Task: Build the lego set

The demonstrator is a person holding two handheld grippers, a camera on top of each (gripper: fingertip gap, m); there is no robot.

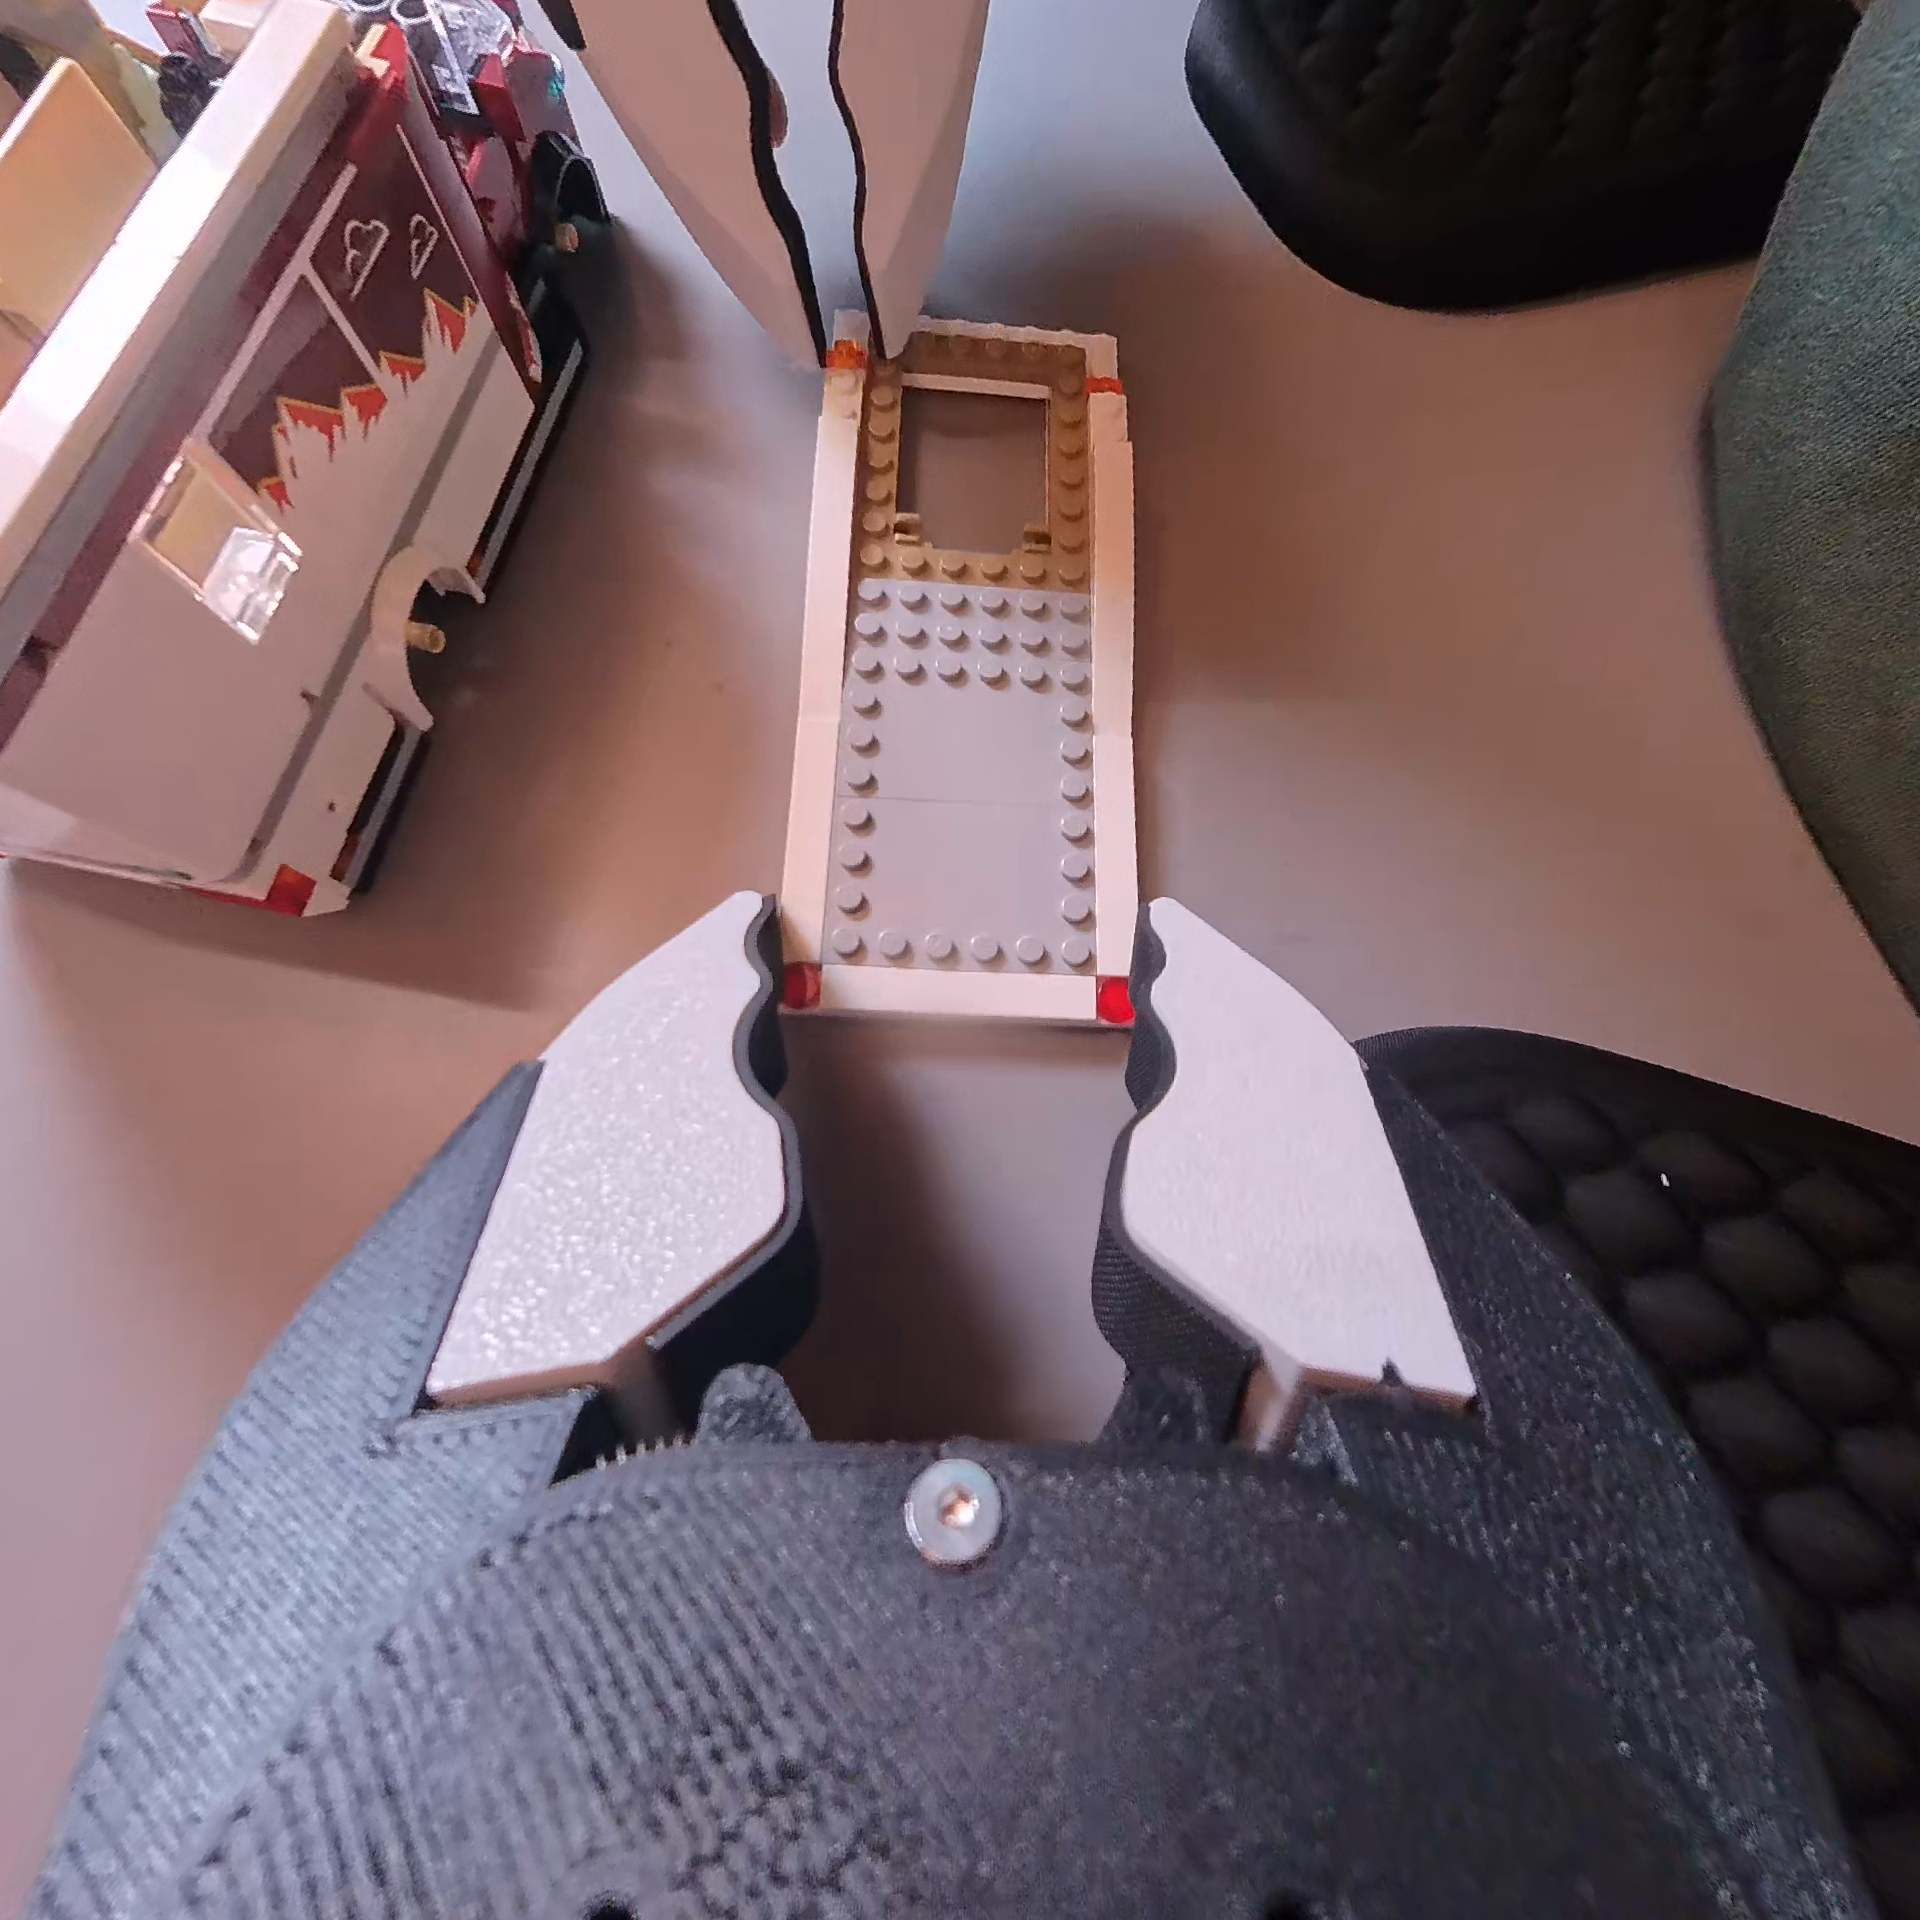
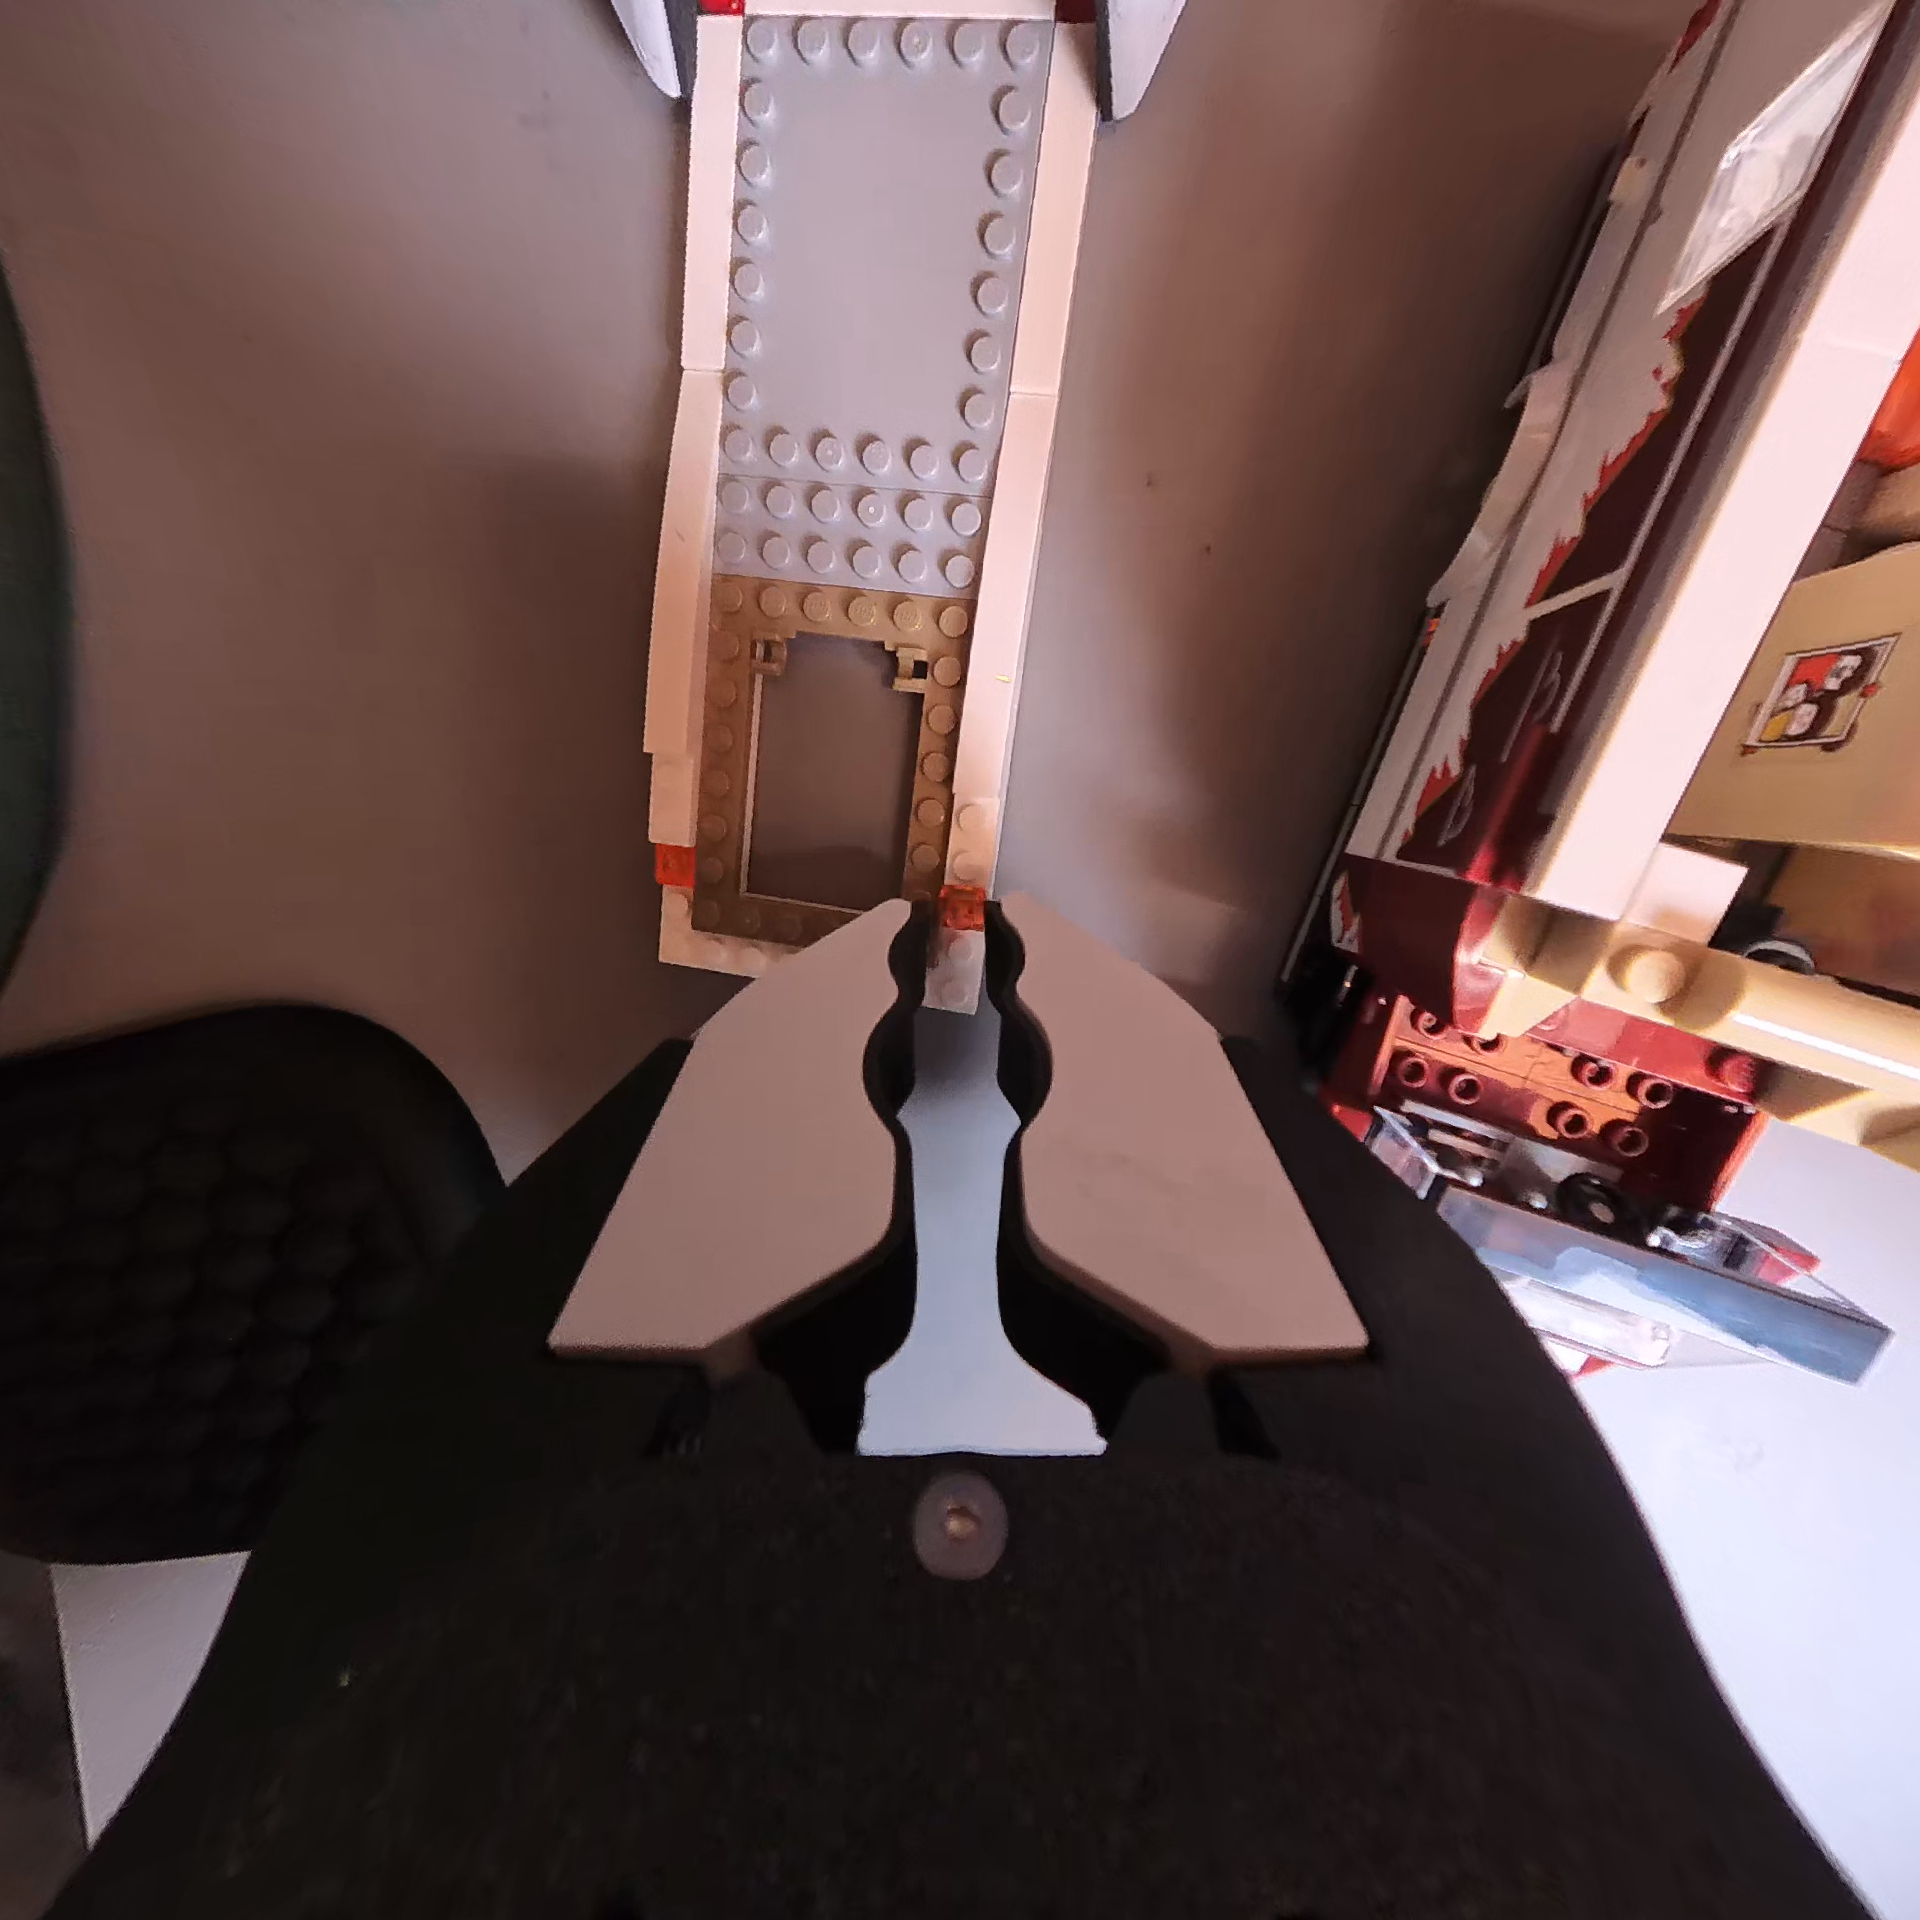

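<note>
The left gripper (image 1: 956,966) stands wide, its two dark pads set against the outer sides of the near end of a long brick-built plate assembly (image 1: 961,769), right at the two red corner studs (image 1: 1114,1000). Both pads look to be touching the white edging, so the spread seems to be simply the width of the piece — a steadying clamp across its end, judging by how squarely the fingers bracket it.

The assembly lies flat on the brown table (image 1: 1351,623), running lengthwise away from that gripper: grey studded plates first, then a tan frame with a rectangular opening (image 1: 971,457), all bordered in white.

At the far end the right gripper (image 2: 956,940) comes in from the opposite direction. Its fingers are nearly together, pinched on a small white brick (image 2: 958,971) at the corner of the assembly, just behind an orange stud (image 2: 961,906); the pads appear to press its two sides. A narrow grip suits so small a part.

Beside the assembly, well apart from it, sits a larger dark-red and white brick model (image 1: 260,520) with flame-like decoration and clear pieces. Black mesh-textured cushions (image 1: 1507,135) lie at the table's edges — nothing touches them.
</note>
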